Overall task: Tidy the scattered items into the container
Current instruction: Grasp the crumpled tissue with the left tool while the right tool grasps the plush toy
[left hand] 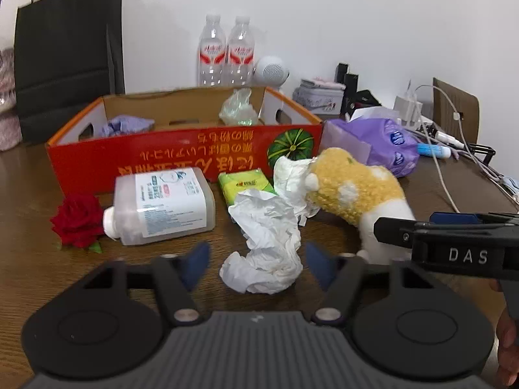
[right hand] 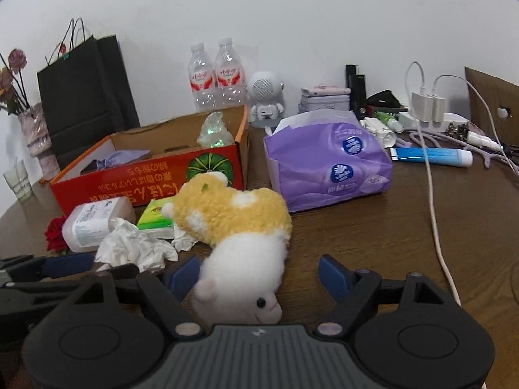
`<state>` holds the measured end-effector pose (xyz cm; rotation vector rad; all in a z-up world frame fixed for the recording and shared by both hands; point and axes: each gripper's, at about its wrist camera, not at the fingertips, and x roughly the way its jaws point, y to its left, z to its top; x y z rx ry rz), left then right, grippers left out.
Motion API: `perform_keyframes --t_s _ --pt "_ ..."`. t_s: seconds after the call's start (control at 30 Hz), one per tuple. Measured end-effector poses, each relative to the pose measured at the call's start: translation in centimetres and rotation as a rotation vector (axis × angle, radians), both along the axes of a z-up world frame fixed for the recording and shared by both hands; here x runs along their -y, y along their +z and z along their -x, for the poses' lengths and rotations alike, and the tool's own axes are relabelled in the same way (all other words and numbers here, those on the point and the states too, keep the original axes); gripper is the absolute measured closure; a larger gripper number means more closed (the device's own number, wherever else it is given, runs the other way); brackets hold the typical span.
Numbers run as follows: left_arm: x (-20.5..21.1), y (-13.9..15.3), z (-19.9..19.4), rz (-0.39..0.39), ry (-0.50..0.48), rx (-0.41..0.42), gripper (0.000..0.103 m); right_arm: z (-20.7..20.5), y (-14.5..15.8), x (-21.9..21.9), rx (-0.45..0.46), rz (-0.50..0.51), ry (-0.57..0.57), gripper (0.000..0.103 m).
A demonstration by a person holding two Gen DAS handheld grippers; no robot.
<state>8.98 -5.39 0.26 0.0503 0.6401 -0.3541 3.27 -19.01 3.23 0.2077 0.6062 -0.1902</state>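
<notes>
The left gripper (left hand: 256, 264) is held wide open, its blue fingers (left hand: 198, 261) set to either side of a crumpled white tissue (left hand: 264, 246) lying on the wooden table (left hand: 26, 243); no contact with the tissue can be confirmed. The right gripper (right hand: 259, 275) is likewise spread open, with the white head end of a yellow and white plush toy (right hand: 233, 227) lying between its fingers; whether the pads touch the plush cannot be told.

A red cardboard box (left hand: 181, 152) is set toward the table's far edge. A purple cloth (left hand: 125, 124) and a clear plastic bag (left hand: 238, 108) are seen inside it. Just before the box's front wall, a translucent bottle (left hand: 162, 206) lies on its side, with a red rose (left hand: 78, 220) at its capped end and a green tissue packet (left hand: 245, 184) beside it. A purple tissue pack (right hand: 324, 165) stands to the box's right. Two water bottles (left hand: 225, 52) stand behind the box at the wall.
</notes>
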Motion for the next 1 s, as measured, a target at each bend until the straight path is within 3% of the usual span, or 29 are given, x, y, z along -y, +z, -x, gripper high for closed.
perform_keyframes --t_s 0.03,0.1,0.2,0.3,0.33,0.6,1.0 --pt "0.1 -0.2 -0.4 0.002 0.0 -0.014 0.051 -0.3 -0.1 0.1 -0.006 0.001 0.002 0.023" --pt "0.1 -0.6 -0.8 0.007 0.006 -0.035 0.074 -1.0 -0.2 0.3 -0.022 -0.005 0.014 0.023" --pt "0.0 -0.5 -0.7 0.013 0.017 -0.022 0.085 -1.6 -0.4 0.3 -0.042 -0.003 0.028 0.025" --pt "-0.4 -0.1 0.0 0.016 0.036 0.001 0.091 -2.0 -0.7 0.2 -0.064 -0.009 0.04 0.048" --pt "-0.7 0.0 0.2 0.02 0.05 0.003 0.091 -2.1 -0.8 0.1 -0.075 -0.01 0.042 0.052" --pt "-4.3 2.6 4.5 0.096 0.154 0.066 0.092 0.0 0.2 -0.3 -0.046 0.0 0.046 0.055" --pt "-8.4 5.7 12.0 0.112 0.226 0.152 0.092 7.2 4.4 -4.2 0.06 0.089 0.103 0.055"
